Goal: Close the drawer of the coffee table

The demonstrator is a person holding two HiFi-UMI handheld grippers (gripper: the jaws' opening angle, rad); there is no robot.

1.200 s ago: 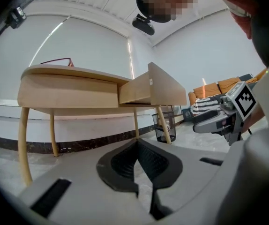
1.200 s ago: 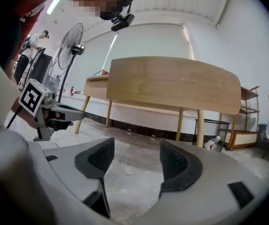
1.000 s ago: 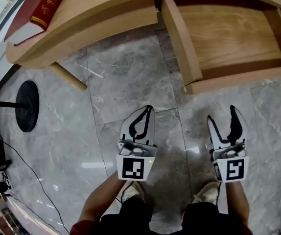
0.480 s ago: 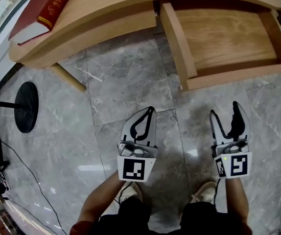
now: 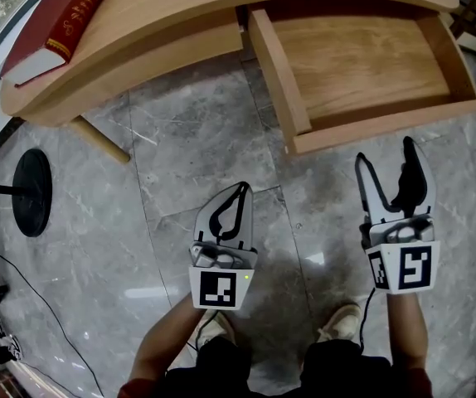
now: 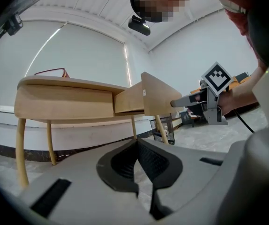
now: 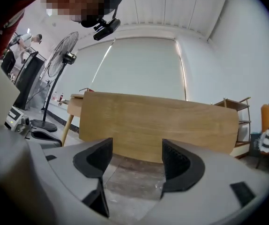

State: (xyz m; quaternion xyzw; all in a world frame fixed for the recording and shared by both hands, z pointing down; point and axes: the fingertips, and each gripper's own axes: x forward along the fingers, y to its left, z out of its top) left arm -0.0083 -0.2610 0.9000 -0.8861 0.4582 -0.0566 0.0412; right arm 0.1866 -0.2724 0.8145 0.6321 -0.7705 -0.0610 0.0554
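Right gripper (image 5: pixel 385 168): jaws wide apart, just opened further, nothing between them. Points level at drawer (image 5: pixel 387 124) front panel, near it, not touching.

Left gripper (image 5: pixel 240 191): jaws together, empty. Sits left of drawer front, farther back from it.

Drawer pulled well out of coffee table (image 5: pixel 163 15), inside bare.

Progress: closing not begun; whole push on front panel remains.

Versus a second ago: right gripper closer to drawer front, jaws wider; left gripper much the same; drawer equally far out.
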